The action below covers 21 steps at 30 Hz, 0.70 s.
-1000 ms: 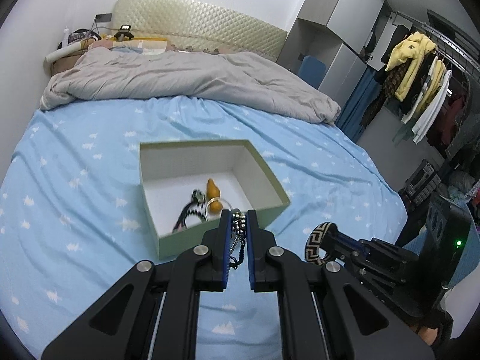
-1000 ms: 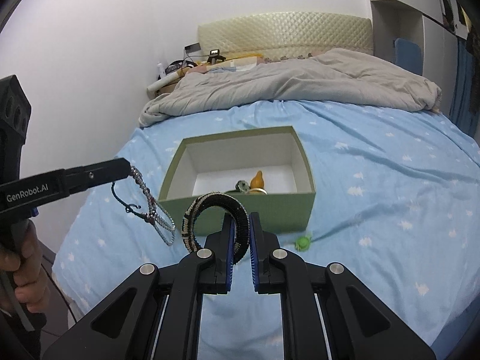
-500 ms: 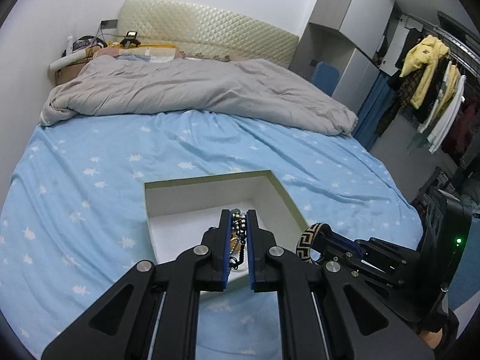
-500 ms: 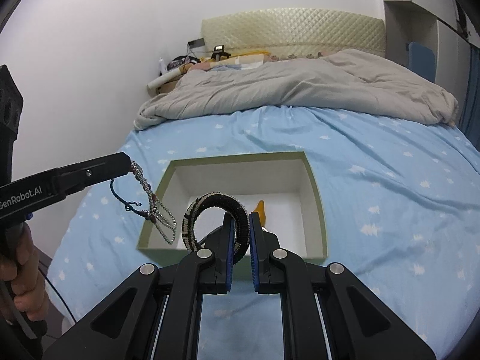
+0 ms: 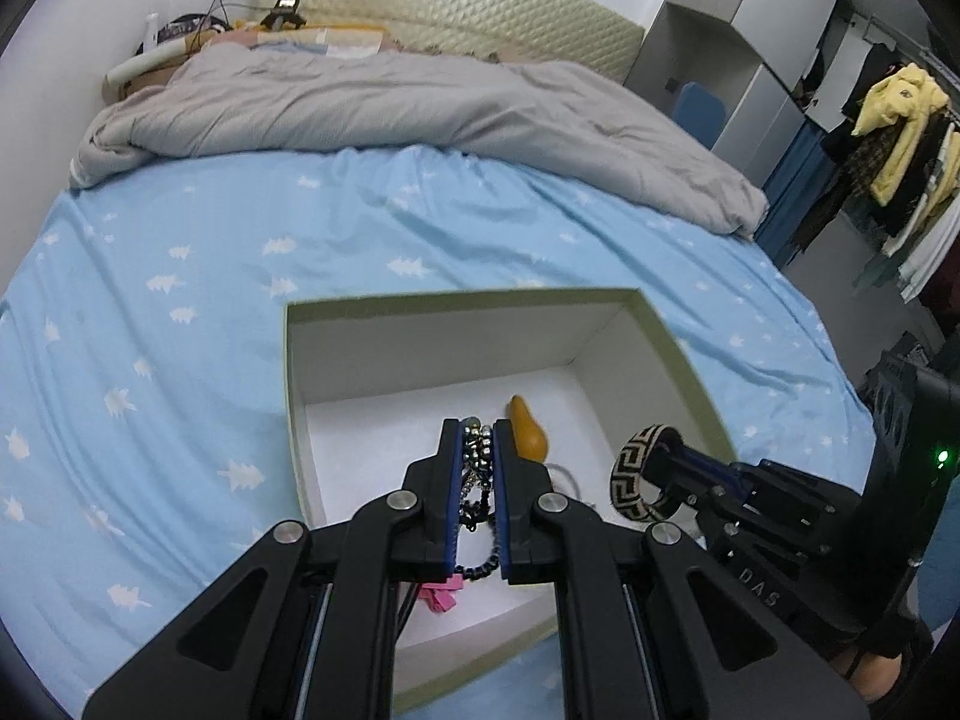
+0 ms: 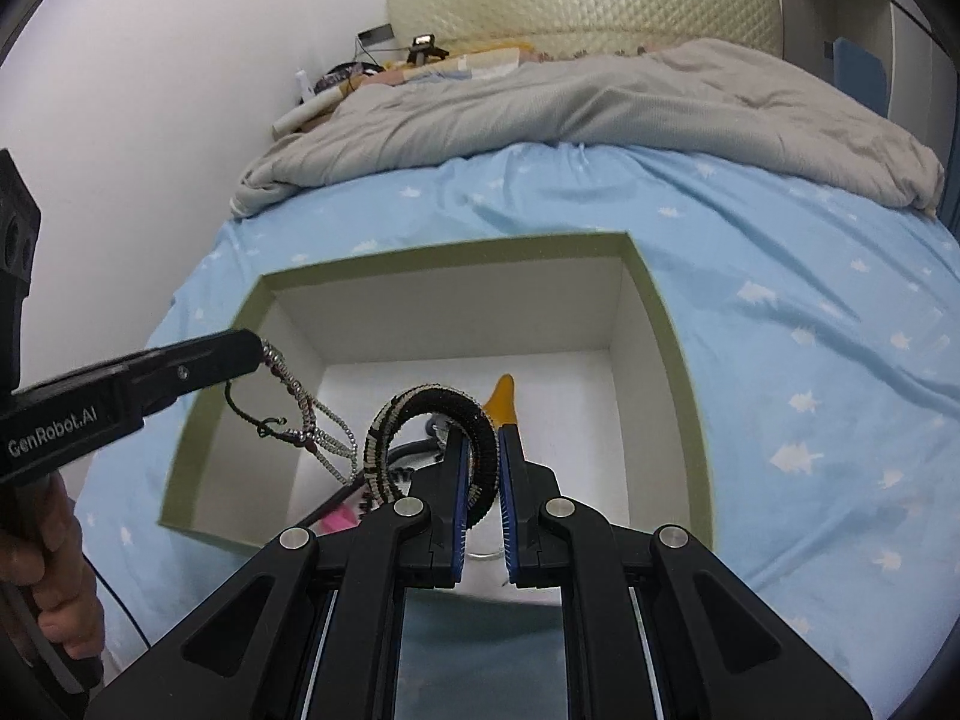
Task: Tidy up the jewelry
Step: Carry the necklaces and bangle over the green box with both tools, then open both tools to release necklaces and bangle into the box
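Both grippers were over the open box (image 6: 660,312) on the bed (image 5: 180,276), each with a piece in its grip.

Left gripper (image 5: 477,438): jaws narrow, clamped on a beaded chain (image 6: 312,420) that hung in loops above the box's left part, not yet touching the floor as far as the right view showed.

Right gripper (image 6: 480,450): jaws narrow, pinching a woven bangle (image 6: 420,414) upright, above the box's near half. In the left view the bangle (image 5: 639,480) sat just inside the right wall.

Already in the box: an orange gourd-shaped pendant (image 5: 527,435) near the middle, something pink (image 5: 441,597) by the near wall, and a thin ring or hoop, mostly hidden behind the fingers. Couldn't tell what else lay under the grippers.

Judgement: late stage. Several pieces were binned, two were in hand over the target. Left to do: lower, release both, clear out. No loose jewelry was visible on the sheet in either view, though the area near the box front was hidden.
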{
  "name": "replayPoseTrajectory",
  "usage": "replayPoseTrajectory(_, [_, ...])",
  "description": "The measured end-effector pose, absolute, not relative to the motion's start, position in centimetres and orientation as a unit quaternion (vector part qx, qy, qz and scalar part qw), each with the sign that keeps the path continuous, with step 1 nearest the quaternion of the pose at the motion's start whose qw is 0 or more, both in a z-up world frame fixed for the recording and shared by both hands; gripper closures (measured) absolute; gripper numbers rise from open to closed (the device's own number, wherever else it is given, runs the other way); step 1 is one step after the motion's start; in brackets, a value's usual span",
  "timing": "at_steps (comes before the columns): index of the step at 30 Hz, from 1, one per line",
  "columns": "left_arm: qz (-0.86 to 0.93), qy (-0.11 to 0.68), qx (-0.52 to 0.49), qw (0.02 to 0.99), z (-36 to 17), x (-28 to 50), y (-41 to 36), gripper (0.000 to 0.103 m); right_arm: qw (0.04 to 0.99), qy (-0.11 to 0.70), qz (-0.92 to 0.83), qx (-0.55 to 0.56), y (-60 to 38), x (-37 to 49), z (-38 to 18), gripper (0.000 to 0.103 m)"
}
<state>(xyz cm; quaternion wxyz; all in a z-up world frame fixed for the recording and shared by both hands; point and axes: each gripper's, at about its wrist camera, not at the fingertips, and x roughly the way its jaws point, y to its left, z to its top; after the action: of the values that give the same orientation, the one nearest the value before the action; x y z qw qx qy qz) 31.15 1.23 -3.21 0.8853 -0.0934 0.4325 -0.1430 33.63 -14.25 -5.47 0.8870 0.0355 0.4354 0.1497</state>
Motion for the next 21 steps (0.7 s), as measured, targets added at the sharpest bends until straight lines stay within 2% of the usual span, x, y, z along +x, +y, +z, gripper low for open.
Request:
replayPoseTrajectory(7, [-0.142, 0.446, -0.088, 0.879, -4.3, 31.6, 0.9, 0.094, 0.882, 0.443, 0.153, 0.043, -14.5, 34.1, -6.2, 0.095])
replayPoseTrajectory(10, [-0.141, 0.442, -0.086, 0.881, -3.8, 31.3, 0.9, 0.094, 0.878, 0.446, 0.162, 0.059, -15.0, 34.0, -5.8, 0.086])
replayPoseTrajectory(11, [-0.142, 0.441, -0.087, 0.882, -3.5, 31.2, 0.9, 0.093, 0.879, 0.443, 0.162, 0.061, -15.1, 33.8, -5.5, 0.080])
replayPoseTrajectory(13, [-0.143, 0.438, -0.088, 0.883, -2.9, 30.9, 1.0, 0.081, 0.883, 0.437, 0.160, 0.060, -15.3, 33.3, -4.6, 0.078])
replayPoseTrajectory(14, [-0.140, 0.434, -0.086, 0.886, -2.5, 30.6, 1.1, 0.065, 0.884, 0.435, 0.162, 0.062, -15.3, 33.0, -4.2, 0.077])
replayPoseTrajectory(15, [-0.137, 0.430, -0.083, 0.889, -2.1, 30.3, 1.1, 0.055, 0.886, 0.431, 0.161, 0.062, -15.4, 32.6, -3.7, 0.077])
replayPoseTrajectory(21, [-0.134, 0.404, -0.078, 0.902, 1.1, 27.6, 1.6, 0.055, 0.900, 0.403, 0.157, 0.060, -15.9, 29.9, -0.4, 0.076])
